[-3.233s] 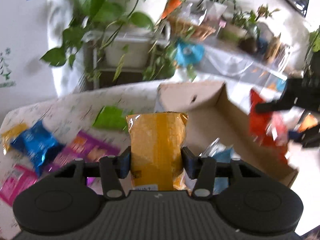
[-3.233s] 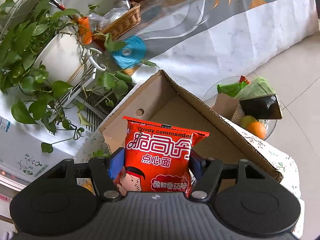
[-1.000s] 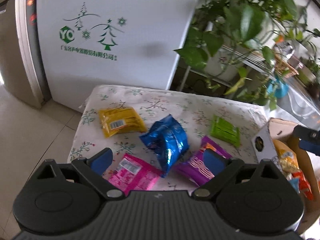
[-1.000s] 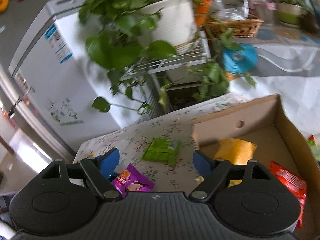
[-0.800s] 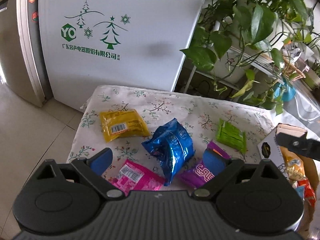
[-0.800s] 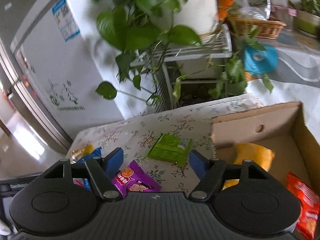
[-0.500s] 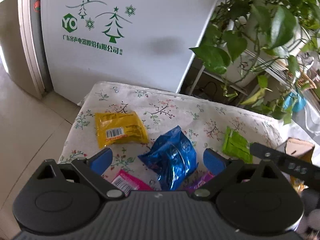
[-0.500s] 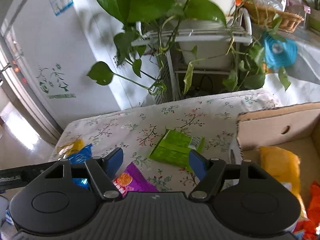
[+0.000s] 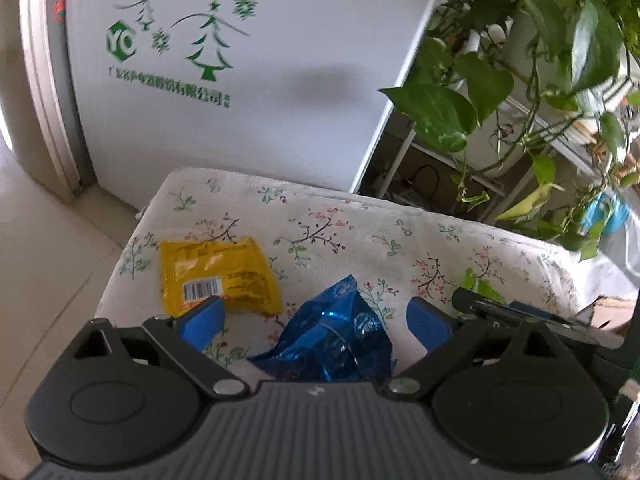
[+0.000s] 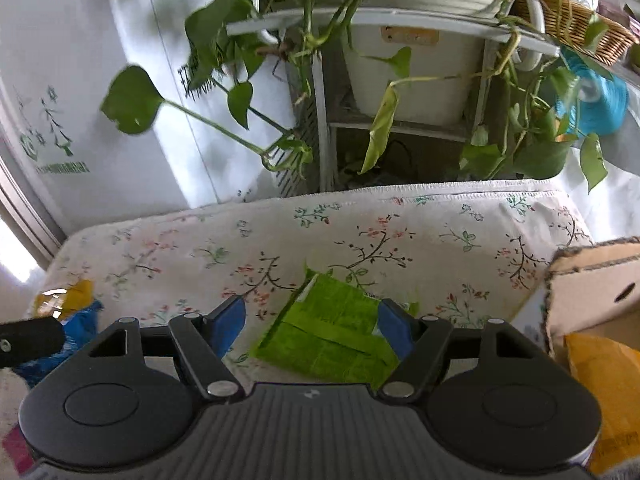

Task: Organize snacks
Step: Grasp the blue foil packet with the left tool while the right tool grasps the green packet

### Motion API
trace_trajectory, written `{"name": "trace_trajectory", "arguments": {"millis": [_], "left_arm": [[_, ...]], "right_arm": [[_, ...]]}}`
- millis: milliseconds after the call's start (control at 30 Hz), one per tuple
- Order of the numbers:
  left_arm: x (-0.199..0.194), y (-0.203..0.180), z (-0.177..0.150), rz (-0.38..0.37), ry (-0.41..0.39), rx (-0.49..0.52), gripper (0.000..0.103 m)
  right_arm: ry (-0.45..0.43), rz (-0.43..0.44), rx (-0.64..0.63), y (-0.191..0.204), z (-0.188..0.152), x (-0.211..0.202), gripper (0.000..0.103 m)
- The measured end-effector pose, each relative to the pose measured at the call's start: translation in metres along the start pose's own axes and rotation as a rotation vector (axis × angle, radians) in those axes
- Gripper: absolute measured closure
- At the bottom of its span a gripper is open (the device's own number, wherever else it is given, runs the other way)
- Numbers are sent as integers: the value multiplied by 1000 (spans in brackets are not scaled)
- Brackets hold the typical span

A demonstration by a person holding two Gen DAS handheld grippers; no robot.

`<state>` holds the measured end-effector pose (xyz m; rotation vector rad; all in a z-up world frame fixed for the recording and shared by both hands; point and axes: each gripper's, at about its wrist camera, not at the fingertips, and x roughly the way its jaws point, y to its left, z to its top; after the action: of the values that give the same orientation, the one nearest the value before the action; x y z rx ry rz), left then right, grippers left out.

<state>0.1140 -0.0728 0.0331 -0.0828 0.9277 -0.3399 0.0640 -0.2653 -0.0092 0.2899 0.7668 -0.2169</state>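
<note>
Our right gripper [image 10: 310,326] hangs unclenched astride the flat green foil packet [image 10: 328,336] on the flowered tablecloth [image 10: 280,240]; our left gripper [image 9: 314,326], equally spread, brackets the puffy blue bag [image 9: 332,344] – light, crinkly, slippery; we'd pinch across their middles

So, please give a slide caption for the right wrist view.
Open right gripper straddles a green snack packet on the floral tablecloth.

Soft daylight fills both views — brightest at the far left edge of each, where the floor [image 9: 36,248] washes out to white. Leaf shadows mottle the white cabinet [image 10: 92,92] in the right wrist view. Fisheye bending curves straight lines near the borders, and the corners go black. The blue packet [image 9: 332,340] shows small glints — leaves and edges are slightly smeared.
</note>
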Motion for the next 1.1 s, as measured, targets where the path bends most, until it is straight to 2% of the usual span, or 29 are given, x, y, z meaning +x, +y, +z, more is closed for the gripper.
{"name": "trace_trajectory", "arguments": {"millis": [133,267,367,500,700,833,933,1100], "left_arm": [[12,-6,-3,9,-2,58,6],[18,-4,-10,18,12,85,8],[15,5,-12,-17,16,33,18],[7,6,-20,-27,12,58,29],[-4,20,-32,-77,42,22,37],[-18,19,-38,-82,33,68,37],[-25,21,-42,-111,59,75,39],[-37,33,-42,-167,82,34,39]], "right_arm": [[-4,-32,-35,5,-1,6,18],[17,-42,-94,12,-6,4,25],[43,-14,-104,13,-13,-4,28],[78,28,-105,16,-26,-18,28],[124,47,-142,26,-56,-53,28],[160,47,-98,28,-73,-73,28],[174,68,-38,26,-85,-87,27],[182,98,181,7,-98,-104,24]]}}
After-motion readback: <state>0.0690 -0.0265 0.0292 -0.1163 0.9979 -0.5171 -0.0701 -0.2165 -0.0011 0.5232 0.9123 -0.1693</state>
